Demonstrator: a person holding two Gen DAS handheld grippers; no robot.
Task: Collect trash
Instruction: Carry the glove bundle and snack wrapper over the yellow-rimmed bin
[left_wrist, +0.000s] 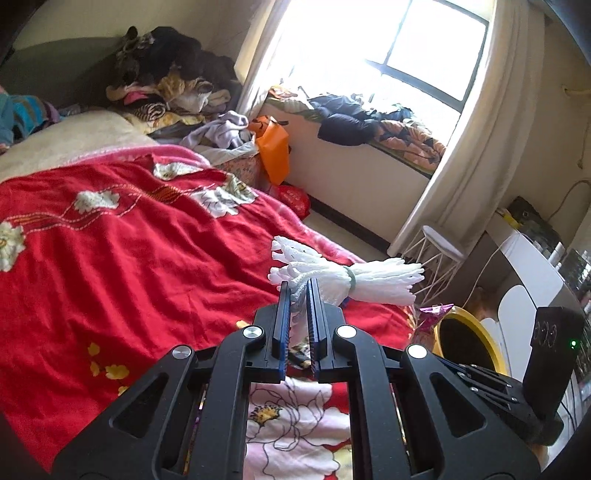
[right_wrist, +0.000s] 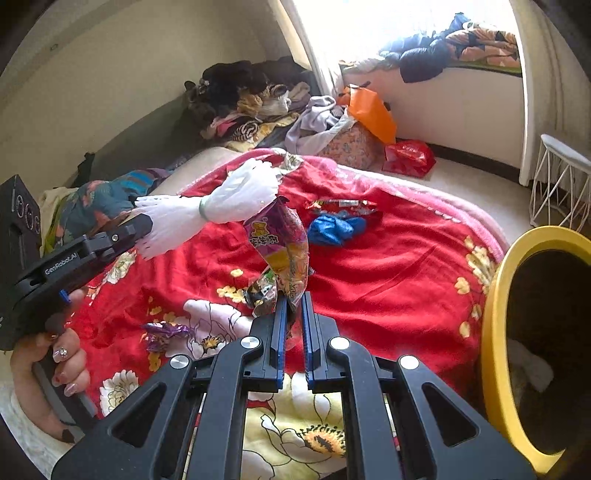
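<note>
A bedroom, bright window at the top of the frame, and a red floral blanket (right_wrist: 388, 266) filling the middle; my left gripper (left_wrist: 298, 291) is clenched on a white foam net bundle (left_wrist: 354, 282) held above it; my right gripper (right_wrist: 293, 302) is clamped on a purple snack wrapper (right_wrist: 284, 243) standing up at centre; a crumpled blue bag (right_wrist: 334, 227) and more wrappers (right_wrist: 341, 205) lie beyond; the yellow-rimmed bin (right_wrist: 495, 306) sits at the right edge.

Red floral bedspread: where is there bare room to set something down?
Free: the red floral bedspread between the blue crumpled bag and the yellow-rimmed bin. Crowded: the near-left part, around the purple foil wrapper, and the clothes pile at the far end.
</note>
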